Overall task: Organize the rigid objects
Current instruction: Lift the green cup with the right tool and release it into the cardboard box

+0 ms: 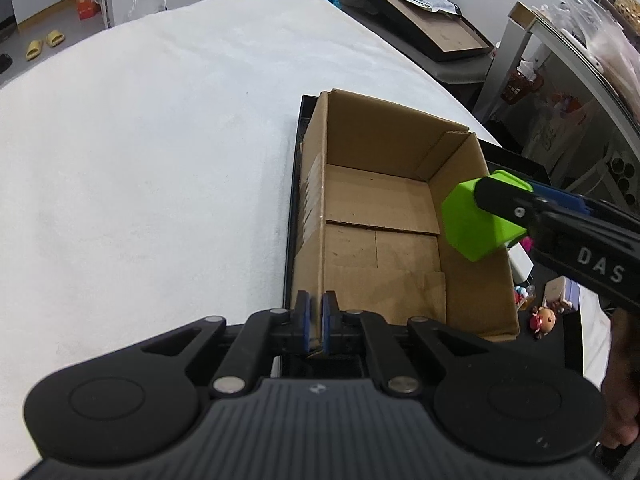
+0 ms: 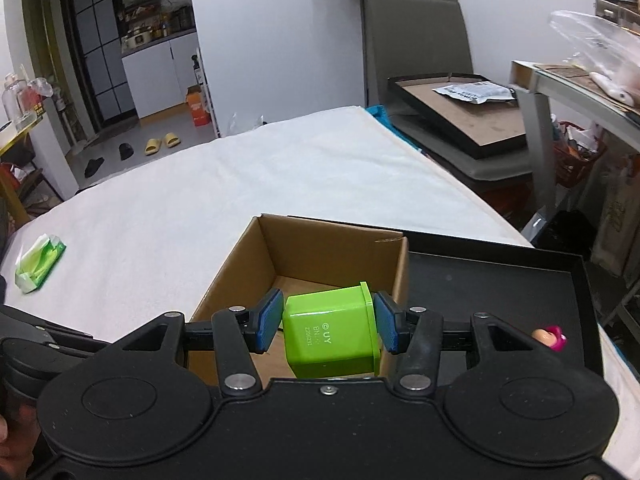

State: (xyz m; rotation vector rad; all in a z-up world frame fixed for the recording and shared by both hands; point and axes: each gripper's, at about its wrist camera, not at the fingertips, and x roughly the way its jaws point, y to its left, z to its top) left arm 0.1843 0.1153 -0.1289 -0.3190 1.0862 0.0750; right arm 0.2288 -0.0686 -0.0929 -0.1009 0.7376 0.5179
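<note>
Obscured items: cardboard box, near wall and floor hidden behind the right gripper and its green container; small toys beside the box, partly covered by that gripper's body; pink object on the black tray, mostly hidden, unidentifiable.

Cardboard box in tray on table; cup above box; packet far left.

Even indoor light, soft shadows, sharp centre, strong fisheye bending at edges.
</note>
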